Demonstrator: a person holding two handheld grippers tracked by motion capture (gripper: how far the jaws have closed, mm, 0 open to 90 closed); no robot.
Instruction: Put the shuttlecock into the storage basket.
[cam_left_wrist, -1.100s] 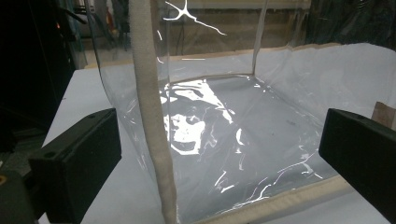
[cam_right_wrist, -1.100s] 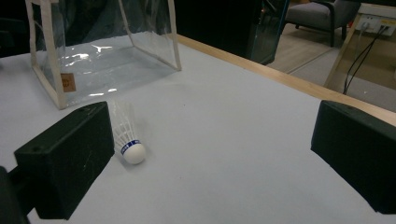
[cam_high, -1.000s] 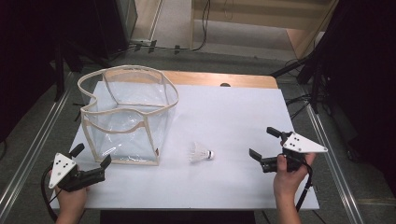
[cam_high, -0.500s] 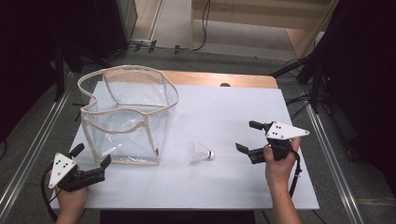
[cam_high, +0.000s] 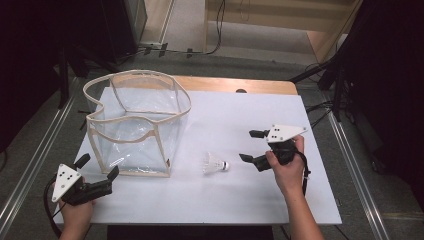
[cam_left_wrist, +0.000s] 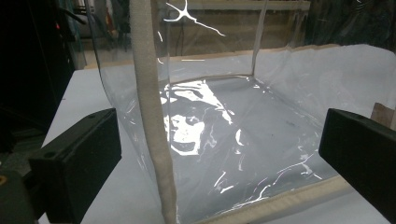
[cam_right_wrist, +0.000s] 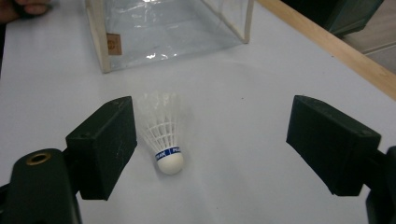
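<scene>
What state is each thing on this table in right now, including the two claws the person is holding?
Shuttlecock: lying on its side on the white table, cork tip toward the right claw, untouched.
Clear bag: standing upright, top open, nothing visible inside.
Right claw: open, jaws just been closing a little, near the shuttlecock, gripping nothing.
Left claw: open, pointing at the bag's corner, holding nothing.

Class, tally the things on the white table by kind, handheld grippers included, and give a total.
Shuttlecock: 1
Clear bag with beige trim: 1
Handheld grippers, left gripper and right gripper: 2
Total: 4
</scene>
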